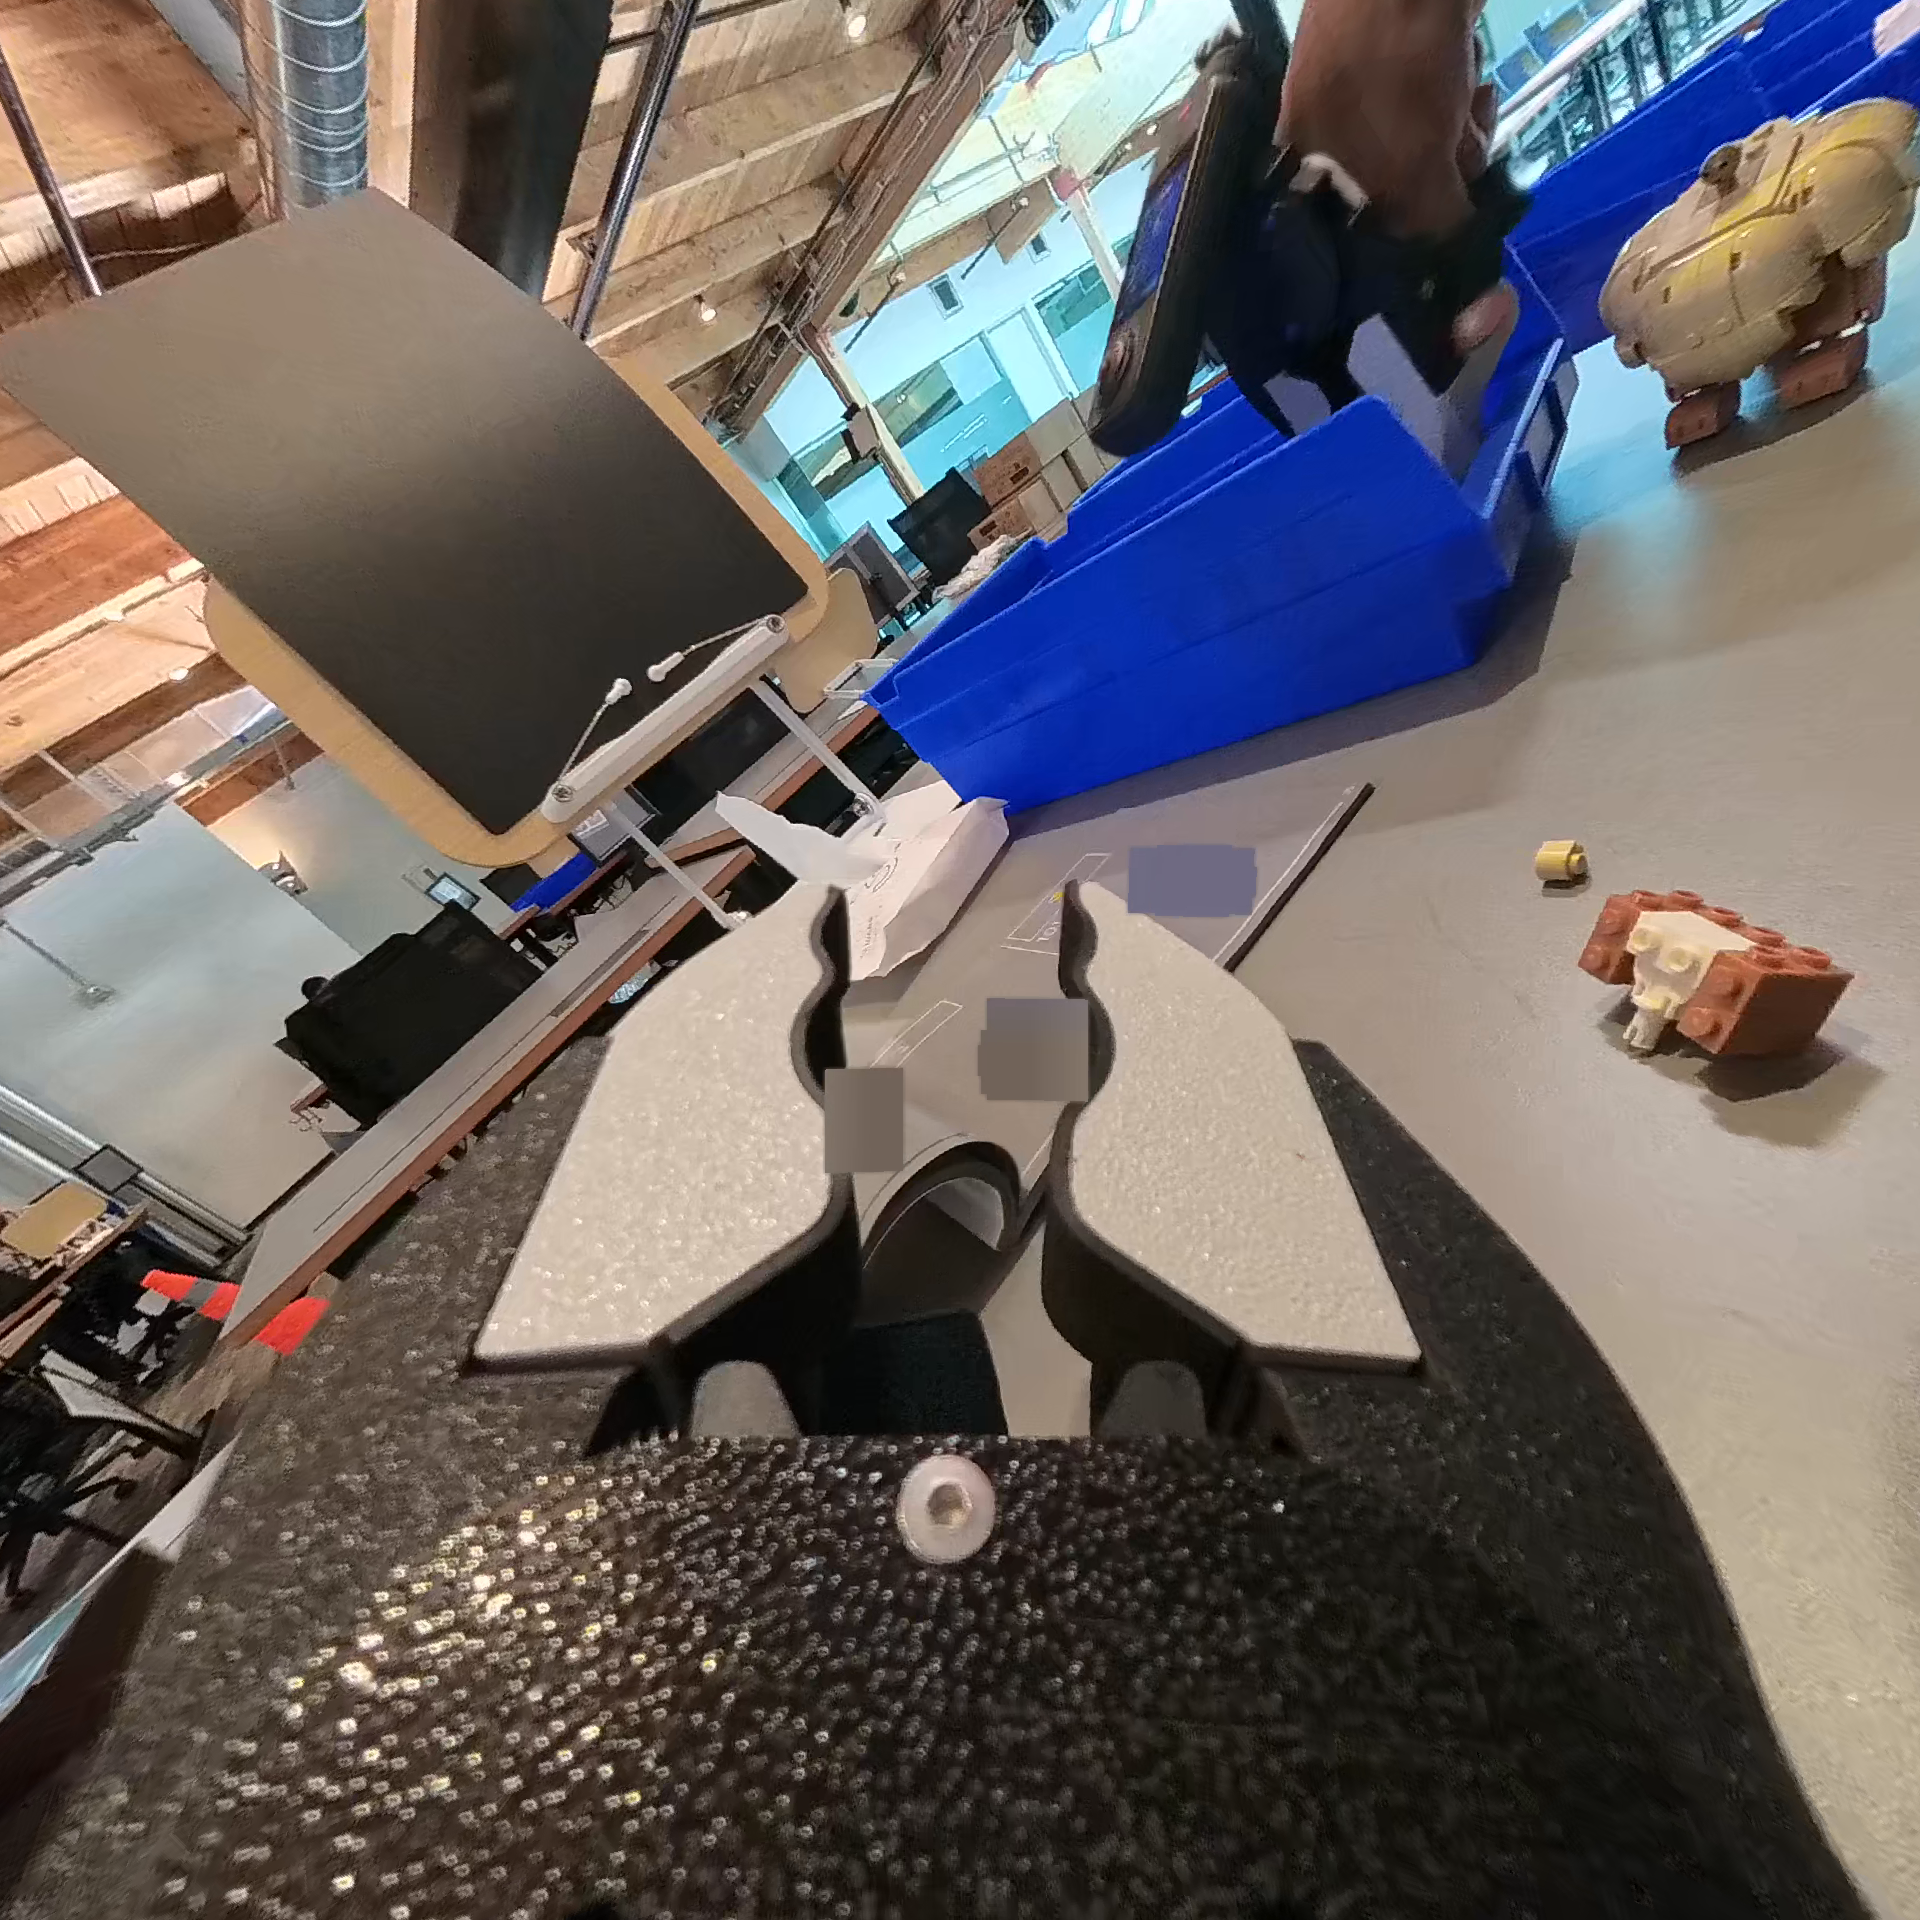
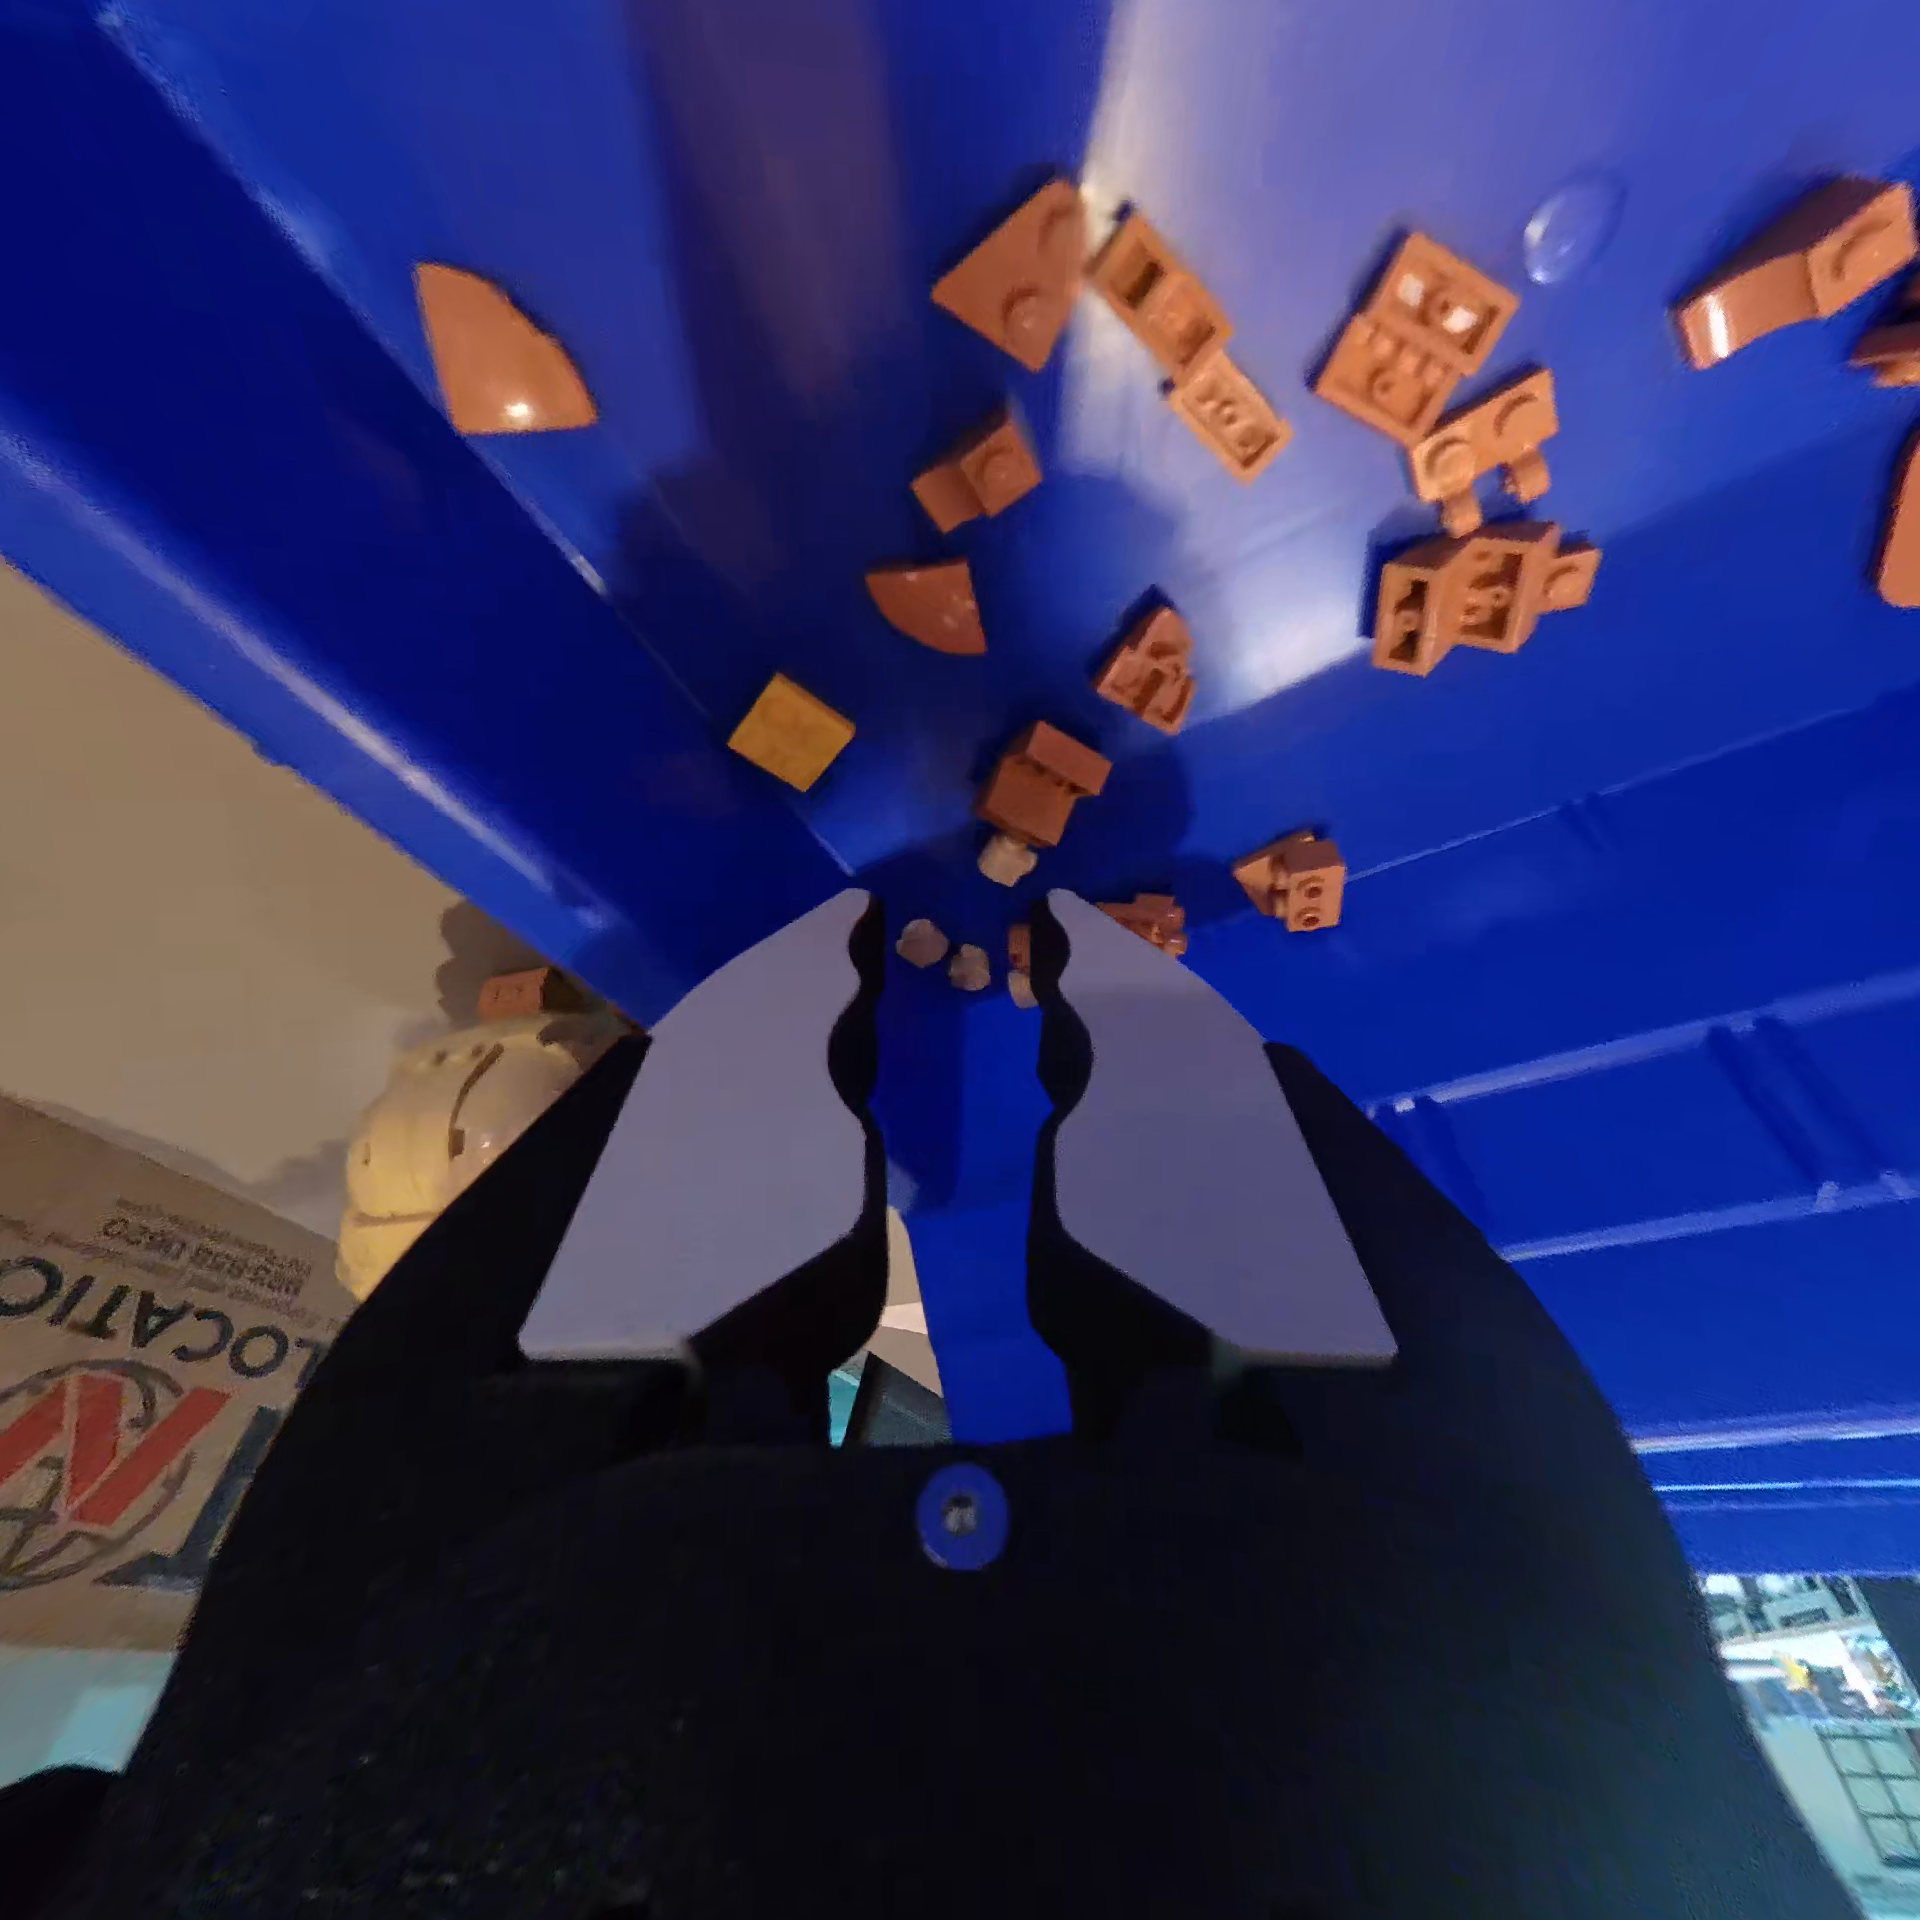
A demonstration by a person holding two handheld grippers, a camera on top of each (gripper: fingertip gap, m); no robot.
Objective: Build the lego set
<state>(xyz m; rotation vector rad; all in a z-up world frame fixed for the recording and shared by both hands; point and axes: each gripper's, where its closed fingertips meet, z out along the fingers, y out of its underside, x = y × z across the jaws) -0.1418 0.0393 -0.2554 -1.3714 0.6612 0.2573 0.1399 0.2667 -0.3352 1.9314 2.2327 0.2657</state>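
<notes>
My left gripper [image 1: 954, 904] is open and empty, held above a grey board [image 1: 1195, 914] on the table, with a crumpled white paper [image 1: 914, 873] just past its left fingertip. My right gripper [image 2: 956, 914] is open inside a blue bin [image 2: 416, 156], low in a corner. Small pale pieces [image 2: 920, 940] lie on the bin floor between its fingers, and the pads do not press on them. A brown brick [image 2: 1044, 795] and a yellow tile [image 2: 792, 730] lie just ahead. The left wrist view shows a hand holding the right gripper [image 1: 1299, 260] in the bin [image 1: 1195, 623].
Several brown bricks [image 2: 1413, 322] lie scattered in the bin. On the table are a brown and white brick block [image 1: 1714, 977], a small tan round piece [image 1: 1562, 862] and a tan and yellow brick model [image 1: 1756, 249]. A printed cardboard box [image 2: 125, 1403] stands beside the bin. Across from one pair of fingers to the other is roughly 35 centimeters.
</notes>
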